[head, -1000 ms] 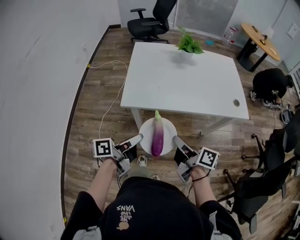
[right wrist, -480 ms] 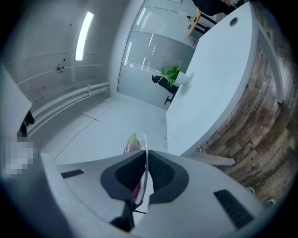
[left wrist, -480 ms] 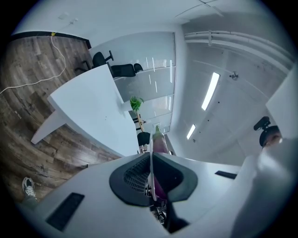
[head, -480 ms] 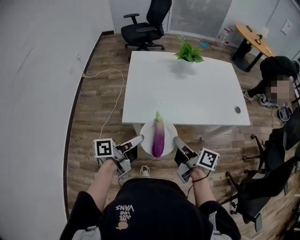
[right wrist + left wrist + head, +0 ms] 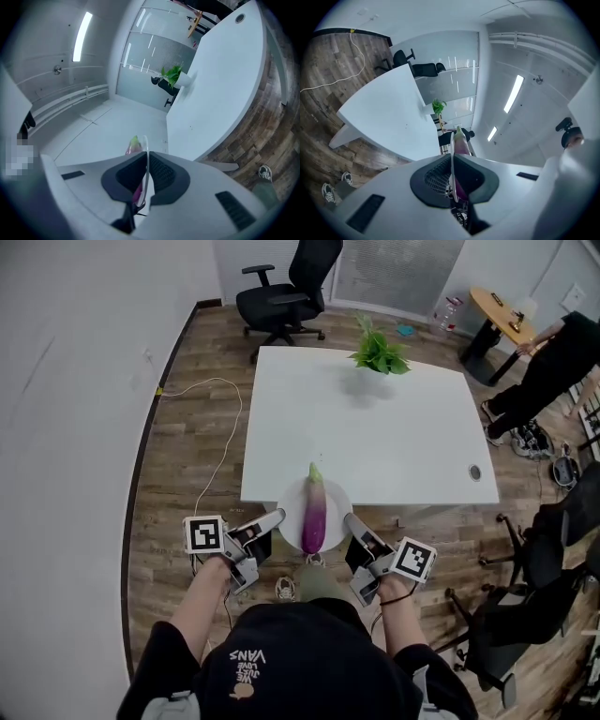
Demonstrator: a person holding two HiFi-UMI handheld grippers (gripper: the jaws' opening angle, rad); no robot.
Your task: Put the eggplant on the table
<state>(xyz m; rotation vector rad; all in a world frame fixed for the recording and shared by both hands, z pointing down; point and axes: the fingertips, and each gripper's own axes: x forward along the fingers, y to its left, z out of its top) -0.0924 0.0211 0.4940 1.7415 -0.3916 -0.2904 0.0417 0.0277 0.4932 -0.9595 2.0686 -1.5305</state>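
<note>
White table (image 5: 375, 427) is standing just ahead. Left gripper (image 5: 277, 516) and right gripper (image 5: 349, 518) are each pinching the white plate (image 5: 292, 506) by its rim. A purple eggplant (image 5: 314, 517) is lying on it.

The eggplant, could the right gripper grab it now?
Probably not. The right gripper is shut on the rim of the plate beside the eggplant, sharing the carrying with the left gripper.

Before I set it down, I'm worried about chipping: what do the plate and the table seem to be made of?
Plate: smooth plain white, thin rim edge-on; likely ceramic, maybe melamine.
Table: flat matte white top, no grain showing; probably laminate or painted board.
</note>
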